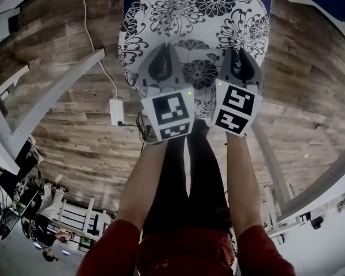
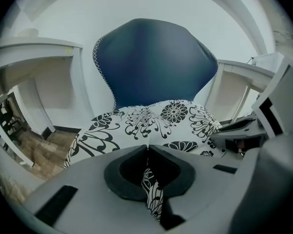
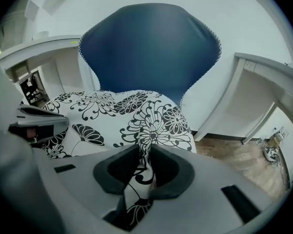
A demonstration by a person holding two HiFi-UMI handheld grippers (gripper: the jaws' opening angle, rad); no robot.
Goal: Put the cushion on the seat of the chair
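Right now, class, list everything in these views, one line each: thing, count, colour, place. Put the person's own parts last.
cushion: one, white with black flowers, in front of the chair's backrest, near edge pinched by both claws
chair: one, dark blue, behind the cushion
tables: two, white, one on each side of the chair
floor: one, brown wood planks, underneath
adapter: one, white, on the floor, with a cable
left claw: one, grey, shut on the cushion
right claw: one, grey, shut on the cushion
forearms: two, bare, behind the claws
sleeves: two, red, bottom of the head view
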